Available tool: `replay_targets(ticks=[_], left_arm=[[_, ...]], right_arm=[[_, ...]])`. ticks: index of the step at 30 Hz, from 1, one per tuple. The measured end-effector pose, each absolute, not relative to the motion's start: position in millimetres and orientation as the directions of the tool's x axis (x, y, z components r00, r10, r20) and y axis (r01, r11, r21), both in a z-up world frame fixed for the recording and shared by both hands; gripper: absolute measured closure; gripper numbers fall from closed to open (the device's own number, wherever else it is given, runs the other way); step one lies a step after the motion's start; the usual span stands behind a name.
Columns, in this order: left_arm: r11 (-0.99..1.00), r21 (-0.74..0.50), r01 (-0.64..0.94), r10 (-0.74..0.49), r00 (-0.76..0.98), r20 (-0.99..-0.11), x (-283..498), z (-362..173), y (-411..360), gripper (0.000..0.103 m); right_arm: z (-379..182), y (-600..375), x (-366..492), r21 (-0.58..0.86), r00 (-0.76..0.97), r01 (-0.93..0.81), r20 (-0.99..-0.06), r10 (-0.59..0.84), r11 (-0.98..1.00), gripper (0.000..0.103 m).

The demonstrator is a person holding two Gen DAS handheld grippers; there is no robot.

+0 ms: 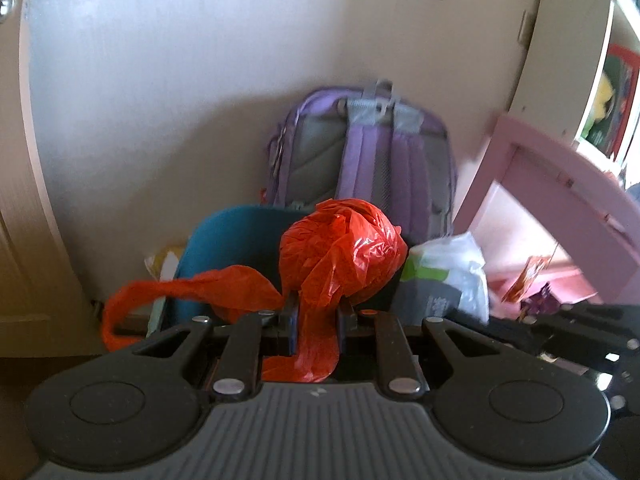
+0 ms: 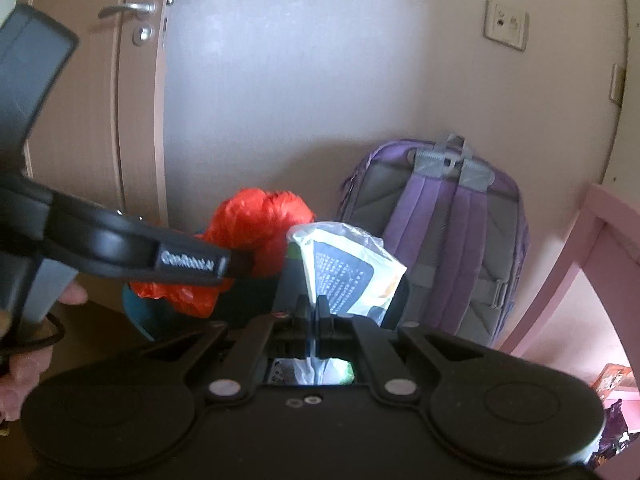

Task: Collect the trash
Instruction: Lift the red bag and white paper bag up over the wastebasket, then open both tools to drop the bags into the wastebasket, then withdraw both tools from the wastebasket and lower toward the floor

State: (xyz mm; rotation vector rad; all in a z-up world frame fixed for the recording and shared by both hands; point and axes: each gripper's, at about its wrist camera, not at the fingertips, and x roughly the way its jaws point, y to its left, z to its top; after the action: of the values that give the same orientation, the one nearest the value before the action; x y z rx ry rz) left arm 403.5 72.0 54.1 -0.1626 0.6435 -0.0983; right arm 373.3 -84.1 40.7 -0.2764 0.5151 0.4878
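My left gripper [image 1: 316, 316] is clamped on a crumpled orange plastic bag [image 1: 340, 248], held above the teal round bin [image 1: 224, 248]. My right gripper [image 2: 316, 312] pinches a white printed plastic wrapper [image 2: 344, 272] just beside it, in front of the purple backpack [image 2: 452, 232].

Red plastic bag [image 1: 344, 248]: crinkly, shiny, puffed into ball on top, long handle loop hanging left. Neck pinched in left tool [image 1: 316, 316], tail hanging down behind. Held above blue bin [image 1: 228, 240].

White wrapper [image 2: 348, 272]: see-through plastic, dark label with tiny print, bit of green. Bottom squeezed in right tool [image 2: 316, 312]. Sits right beside red bag.
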Motion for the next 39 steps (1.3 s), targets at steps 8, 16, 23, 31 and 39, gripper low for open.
replay_targets(ticks=[8, 16, 23, 31, 39], left_arm=[[0.986, -0.161, 0.034, -0.132, 0.746, -0.652, 418, 29, 73, 0.086], [0.988, -0.141, 0.055, -0.139, 0.697, -0.704, 425, 19, 69, 0.085], [0.988, -0.148, 0.045, -0.135, 0.716, -0.685, 420, 26, 68, 0.029], [0.989, -0.142, 0.049, -0.130, 0.748, -0.651, 403, 47, 66, 0.024], [0.991, -0.121, 0.052, -0.117, 0.769, -0.628, 371, 70, 63, 0.024]], right_arm=[[21, -80, 383, -0.148, 0.725, -0.544, -0.578, 0.374, 0.826, 0.101], [15, -80, 382, -0.151, 0.714, -0.547, -0.597, 0.365, 0.823, 0.091], [18, -88, 381, -0.138, 0.726, -0.521, -0.590, 0.353, 0.842, 0.080], [31, -104, 367, -0.102, 0.739, -0.497, -0.571, 0.359, 0.862, 0.065], [51, -115, 338, -0.109, 0.756, -0.499, -0.541, 0.370, 0.860, 0.057]])
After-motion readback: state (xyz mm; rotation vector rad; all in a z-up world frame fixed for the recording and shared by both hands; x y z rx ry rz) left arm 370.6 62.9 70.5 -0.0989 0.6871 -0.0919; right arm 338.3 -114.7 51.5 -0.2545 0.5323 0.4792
